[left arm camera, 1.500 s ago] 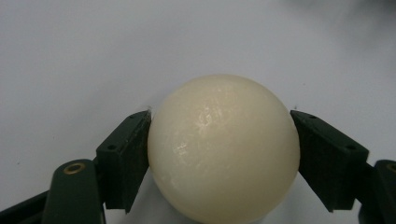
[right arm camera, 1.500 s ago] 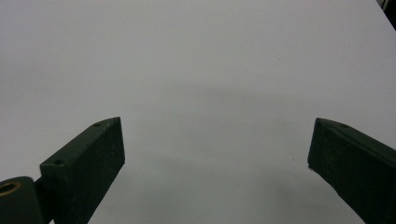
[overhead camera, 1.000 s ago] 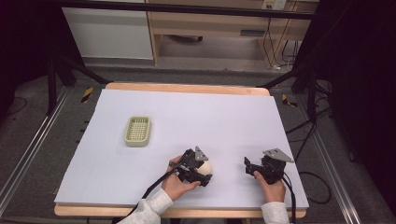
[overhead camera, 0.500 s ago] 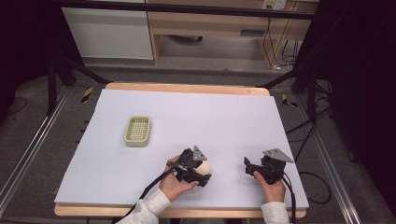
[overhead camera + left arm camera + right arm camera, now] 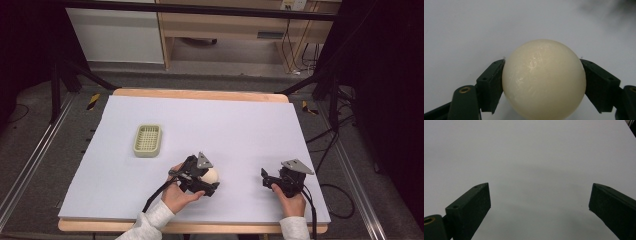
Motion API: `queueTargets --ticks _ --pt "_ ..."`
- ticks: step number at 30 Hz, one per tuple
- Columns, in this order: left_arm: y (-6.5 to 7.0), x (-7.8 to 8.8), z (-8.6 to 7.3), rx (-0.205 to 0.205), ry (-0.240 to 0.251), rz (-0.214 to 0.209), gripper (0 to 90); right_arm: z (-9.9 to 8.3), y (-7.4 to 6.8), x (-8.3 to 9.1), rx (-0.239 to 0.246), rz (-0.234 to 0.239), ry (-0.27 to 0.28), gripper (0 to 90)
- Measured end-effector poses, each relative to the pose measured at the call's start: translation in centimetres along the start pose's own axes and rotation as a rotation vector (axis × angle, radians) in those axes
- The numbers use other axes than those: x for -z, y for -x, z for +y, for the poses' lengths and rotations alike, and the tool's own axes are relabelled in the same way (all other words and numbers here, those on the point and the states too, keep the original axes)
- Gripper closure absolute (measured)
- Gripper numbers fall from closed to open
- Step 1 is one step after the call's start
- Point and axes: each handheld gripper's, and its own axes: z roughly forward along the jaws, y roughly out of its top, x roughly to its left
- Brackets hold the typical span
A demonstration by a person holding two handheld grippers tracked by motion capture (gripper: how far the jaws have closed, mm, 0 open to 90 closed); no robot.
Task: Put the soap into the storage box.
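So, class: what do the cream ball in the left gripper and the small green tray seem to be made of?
Cream ball: looks like soap or wax, smooth and matte with faint scuffs and soft highlights; hard plastic is possible.
Green tray: likely moulded plastic, pale green, with a slatted or gridded base inside a rounded rim.

High view overhead; gripper views close, sharing table [image 5: 240, 120].

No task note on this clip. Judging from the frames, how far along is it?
Done: the left gripper has its jaws closed on the cream ball, both pads against its sides. In hand: the ball sits low at the near side of the table, held but not carried anywhere. Left, as a guess: taking it to the green tray, which lies empty to the left. The right gripper is open and idle.
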Motion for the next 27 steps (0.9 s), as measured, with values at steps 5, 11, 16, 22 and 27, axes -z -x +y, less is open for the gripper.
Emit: queueTargets --ticks 5,11,16,22,27 --pt "-0.7 1.1 -0.2 0.011 0.016 0.016 24.1 -0.1 0.0 0.1 0.002 0.0 0.0 4.2" --pt "-1.6 2.3 -0.6 0.018 0.026 0.025 24.1 -0.1 0.0 0.1 0.006 0.0 -0.001 4.2" --pt "-2.3 3.1 -0.9 0.028 0.032 0.038 24.1 -0.1 0.0 0.0 0.006 0.0 -0.003 4.2" --pt "-3.2 3.9 -1.3 0.041 0.037 0.045 24.1 -0.1 0.0 0.0 0.009 -0.006 -0.003 4.2" --pt "-4.0 4.7 -1.8 0.054 0.043 0.055 24.1 -0.1 -0.1 0.0 0.014 -0.007 -0.011 4.2"
